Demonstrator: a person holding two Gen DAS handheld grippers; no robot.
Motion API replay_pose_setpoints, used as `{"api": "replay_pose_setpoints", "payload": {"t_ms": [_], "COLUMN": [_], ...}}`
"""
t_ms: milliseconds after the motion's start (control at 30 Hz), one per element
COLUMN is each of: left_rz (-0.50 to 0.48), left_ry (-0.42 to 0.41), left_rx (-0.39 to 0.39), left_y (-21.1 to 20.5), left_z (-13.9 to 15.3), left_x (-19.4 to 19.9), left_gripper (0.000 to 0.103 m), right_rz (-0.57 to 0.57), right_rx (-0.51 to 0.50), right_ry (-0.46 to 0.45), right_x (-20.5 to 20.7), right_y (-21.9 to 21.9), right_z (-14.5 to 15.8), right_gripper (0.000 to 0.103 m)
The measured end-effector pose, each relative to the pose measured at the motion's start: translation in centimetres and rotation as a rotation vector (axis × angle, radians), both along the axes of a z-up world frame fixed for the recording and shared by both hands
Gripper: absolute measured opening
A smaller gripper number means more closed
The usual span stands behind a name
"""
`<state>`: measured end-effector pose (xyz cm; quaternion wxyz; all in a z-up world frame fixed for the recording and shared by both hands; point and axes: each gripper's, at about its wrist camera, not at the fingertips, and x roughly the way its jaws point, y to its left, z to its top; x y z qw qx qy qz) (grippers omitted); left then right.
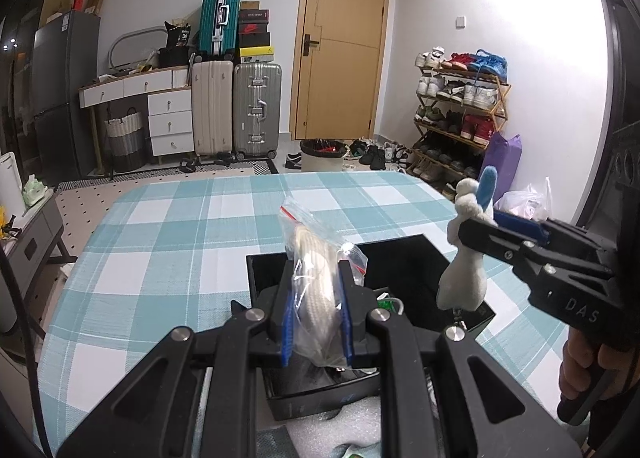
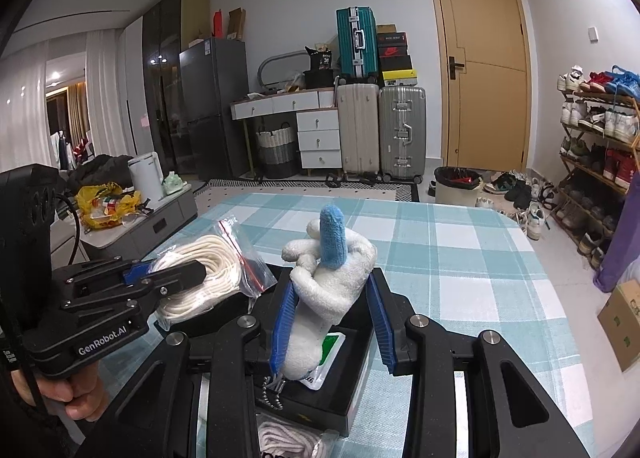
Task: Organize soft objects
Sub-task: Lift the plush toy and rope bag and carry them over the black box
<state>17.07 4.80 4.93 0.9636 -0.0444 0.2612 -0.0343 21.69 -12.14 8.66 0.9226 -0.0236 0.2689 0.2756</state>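
Observation:
My left gripper [image 1: 318, 312] is shut on a clear zip bag of white rope [image 1: 320, 278] and holds it above a black open box [image 1: 400, 254] on the checked table. The bag also shows in the right wrist view [image 2: 204, 274] with the left gripper [image 2: 160, 278] clamped on it. My right gripper [image 2: 332, 318] is shut on a white plush toy with a blue ear [image 2: 328, 278] and holds it over the black box [image 2: 352, 390]. In the left wrist view the toy [image 1: 464, 270] hangs from the right gripper [image 1: 480, 226], its keychain dangling.
The teal checked tablecloth [image 1: 180, 242] covers the table. A green-and-white packet [image 2: 332, 350] lies in the box. Another bag of white rope [image 2: 288, 438] lies at the near edge. White foam sheet [image 1: 336, 430] lies near the box front. Suitcases, shoe rack and bin stand beyond.

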Motion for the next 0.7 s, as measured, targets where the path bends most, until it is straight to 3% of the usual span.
{"api": "replay_pose_setpoints", "payload": {"t_ms": [200, 700], "left_rz": [0.007, -0.019], "left_ry": [0.002, 0.049], "left_rx": [-0.001, 0.040], "left_y": [0.1, -0.7], "left_z": [-0.5, -2.4], "left_x": [0.5, 1.2], "left_gripper": [0.016, 0.016], "right_rz": [-0.025, -0.009], "right_rx": [-0.011, -0.098], "right_ry": [-0.023, 0.021], "right_x": [0.4, 1.7], "right_y": [0.1, 1.6], "right_z": [-0.1, -2.8], "right_gripper": [0.036, 0.036]}}
